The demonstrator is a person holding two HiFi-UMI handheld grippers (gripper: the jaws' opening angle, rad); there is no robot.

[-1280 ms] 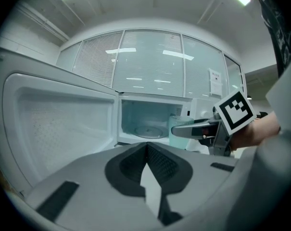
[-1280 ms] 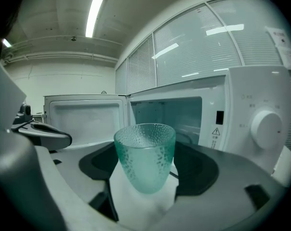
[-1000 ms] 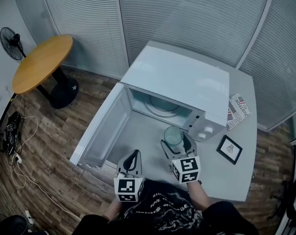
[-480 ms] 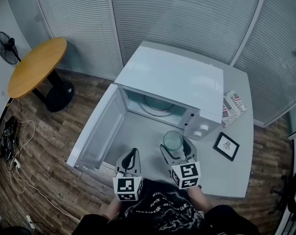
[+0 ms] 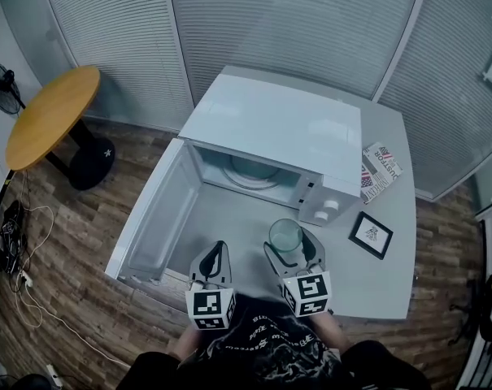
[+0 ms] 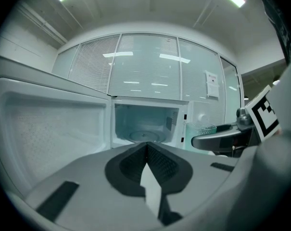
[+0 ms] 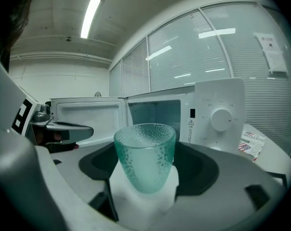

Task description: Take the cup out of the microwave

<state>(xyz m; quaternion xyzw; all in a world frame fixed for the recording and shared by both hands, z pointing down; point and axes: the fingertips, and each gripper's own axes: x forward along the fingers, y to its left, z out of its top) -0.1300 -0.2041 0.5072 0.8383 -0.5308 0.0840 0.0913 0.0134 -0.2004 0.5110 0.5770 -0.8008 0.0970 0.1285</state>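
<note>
Right now my right gripper (image 5: 291, 249) is clenched on the green glass cup (image 5: 285, 234), which sits upright between its jaws. The open microwave (image 5: 270, 128) stands just ahead of it, with the cup outside the cavity. To its left, my left gripper (image 5: 216, 252) has its jaws pressed together on nothing.
</note>
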